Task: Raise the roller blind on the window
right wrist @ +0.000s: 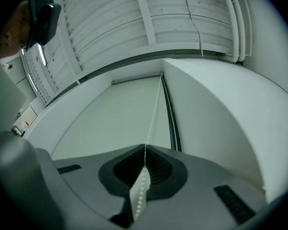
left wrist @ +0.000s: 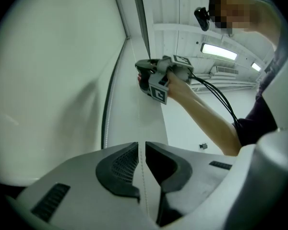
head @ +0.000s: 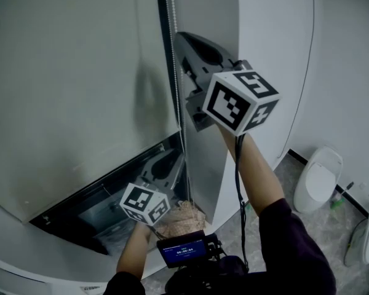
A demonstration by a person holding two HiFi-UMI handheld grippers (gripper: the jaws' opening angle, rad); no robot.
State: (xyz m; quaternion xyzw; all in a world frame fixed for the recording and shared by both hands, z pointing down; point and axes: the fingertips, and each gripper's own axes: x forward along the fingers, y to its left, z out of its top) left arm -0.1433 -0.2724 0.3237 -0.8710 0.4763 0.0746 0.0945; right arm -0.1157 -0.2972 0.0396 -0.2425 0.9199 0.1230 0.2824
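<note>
**A:** Where does the blind (head: 80, 72) stand?

**B:** We find it filling the upper left of the head view. Only a dark strip of glass (head: 104, 211) shows bare under its hem, at lower left.

**A:** And the hand-held grippers?

**B:** Our right hand-held gripper (right wrist: 144, 150), upper centre, is clamped on the chain (right wrist: 153, 109). Our left hand-held gripper (left wrist: 142, 150), lower centre, has its jaws narrowly apart, the chain running loose between them.

**A:** Progress?

**B:** We judge the blind mostly down. Most of the lift is left, to be done by pulling the chain.
</note>
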